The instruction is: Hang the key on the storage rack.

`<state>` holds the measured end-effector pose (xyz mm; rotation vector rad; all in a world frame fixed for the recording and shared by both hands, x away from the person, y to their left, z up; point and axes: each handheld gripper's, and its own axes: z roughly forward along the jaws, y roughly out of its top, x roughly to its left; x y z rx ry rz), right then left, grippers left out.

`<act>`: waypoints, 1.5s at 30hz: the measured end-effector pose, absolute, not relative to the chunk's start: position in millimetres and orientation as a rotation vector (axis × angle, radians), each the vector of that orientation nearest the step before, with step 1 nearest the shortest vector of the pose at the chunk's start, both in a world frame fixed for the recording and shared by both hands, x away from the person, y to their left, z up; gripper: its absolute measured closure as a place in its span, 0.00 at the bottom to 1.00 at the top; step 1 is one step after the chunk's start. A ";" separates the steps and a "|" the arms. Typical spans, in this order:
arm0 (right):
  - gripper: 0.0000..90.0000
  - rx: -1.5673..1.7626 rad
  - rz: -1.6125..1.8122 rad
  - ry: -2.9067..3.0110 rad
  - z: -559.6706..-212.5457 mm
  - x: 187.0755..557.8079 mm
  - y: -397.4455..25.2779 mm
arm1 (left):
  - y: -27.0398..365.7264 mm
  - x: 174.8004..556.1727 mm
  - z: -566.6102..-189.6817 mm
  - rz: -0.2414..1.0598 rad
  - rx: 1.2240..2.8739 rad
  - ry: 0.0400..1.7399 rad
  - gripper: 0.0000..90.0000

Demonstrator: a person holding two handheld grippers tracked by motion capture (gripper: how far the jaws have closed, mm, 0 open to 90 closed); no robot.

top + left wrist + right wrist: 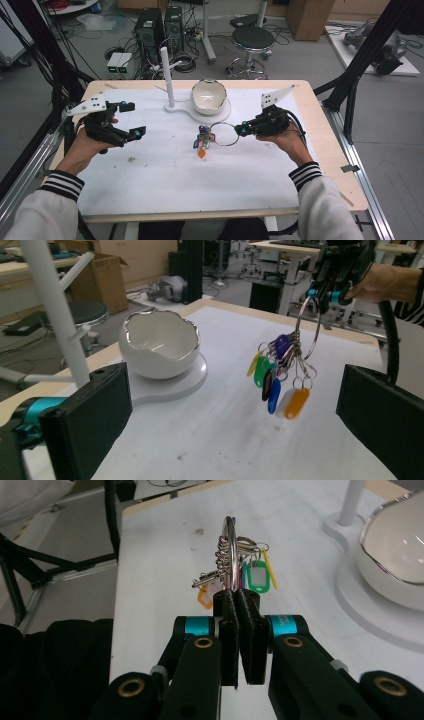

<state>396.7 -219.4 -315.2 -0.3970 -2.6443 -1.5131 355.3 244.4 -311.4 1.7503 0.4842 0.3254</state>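
Observation:
A large metal key ring [226,134] hangs in the air over the middle of the white table, with a bunch of coloured key tags [203,142] dangling from it. My right gripper [241,129] is shut on the ring [230,555], its jaws pressed together on the wire. From the left gripper view the ring [309,327] hangs upright with the tags [277,382] below it, clear of the table. My left gripper [131,120] stands open at the table's left, nothing between its jaws. A white eggshell-shaped bowl [208,96] sits on a white stand base [187,107] with an upright post [166,77].
The table is covered by a white sheet [165,175] with a wooden rim. Behind the table stand a black stool [252,40], computer towers [150,30] and loose cables on the floor. A black frame leg [360,60] rises at the right.

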 end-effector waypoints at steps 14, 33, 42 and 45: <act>0.98 -0.263 -1.533 -2.619 -311.2 391.2 -187.8 | 192.9 366.0 -299.3 0.204 1.840 0.337 0.02; 0.98 -0.176 -1.495 -2.623 -308.7 388.8 -167.0 | 142.7 368.3 -305.2 0.089 1.969 0.181 0.27; 0.98 -0.154 -1.495 -2.625 -308.4 387.6 -166.0 | 131.6 369.8 -309.7 0.062 2.017 0.145 0.50; 0.98 -0.151 -1.497 -2.625 -308.3 387.2 -166.5 | 130.2 370.5 -310.2 0.056 2.009 0.167 0.57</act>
